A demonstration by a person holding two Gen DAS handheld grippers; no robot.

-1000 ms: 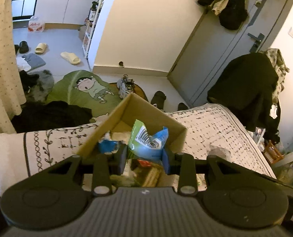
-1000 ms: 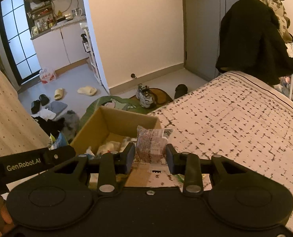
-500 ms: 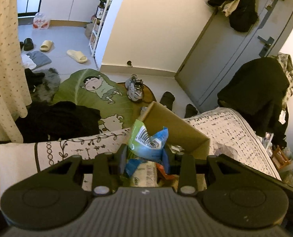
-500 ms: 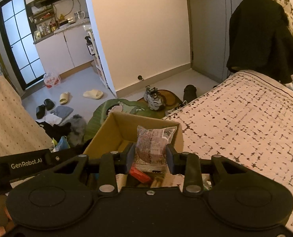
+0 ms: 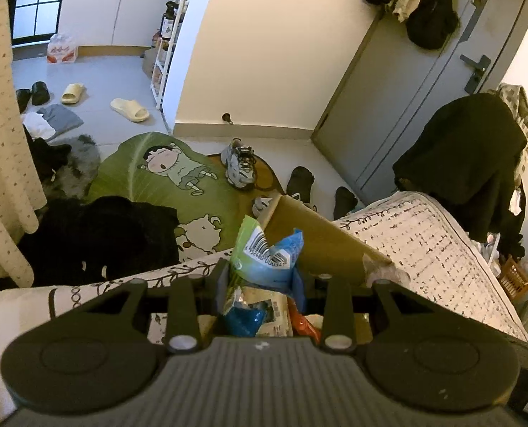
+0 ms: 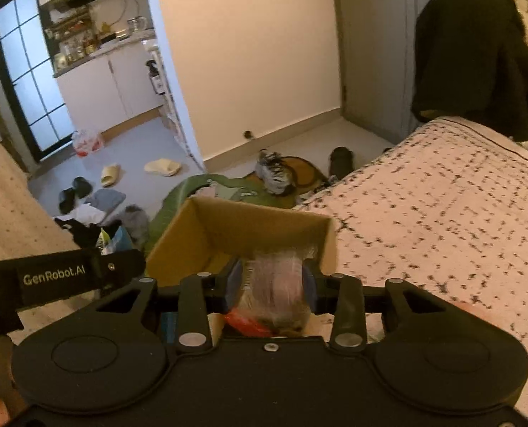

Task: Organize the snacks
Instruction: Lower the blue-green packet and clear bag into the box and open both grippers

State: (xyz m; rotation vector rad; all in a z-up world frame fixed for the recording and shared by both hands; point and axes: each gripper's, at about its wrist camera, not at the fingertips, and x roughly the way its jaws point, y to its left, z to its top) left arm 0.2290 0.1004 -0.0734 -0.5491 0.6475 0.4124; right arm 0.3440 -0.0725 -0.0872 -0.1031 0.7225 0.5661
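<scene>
green-blue snack packet [image 5: 264, 256] upright, long axis vertical, barcode end topmost

A cream wall [image 5: 264, 53] stands far off, with a grey door [image 5: 424, 106] to its right. Shoes and a green rug [image 5: 164, 178] lie on the grey floor [image 5: 96, 78]. A bed [image 6: 442, 213] is near.

1 cardboard box [image 5: 320, 245], 2 grippers: left gripper [image 5: 260, 281], right gripper [image 6: 272, 281]. 1 green and blue snack bag [image 5: 267, 256], 1 clear snack bag [image 6: 274, 284], 2 yellow slippers [image 5: 128, 108].
</scene>
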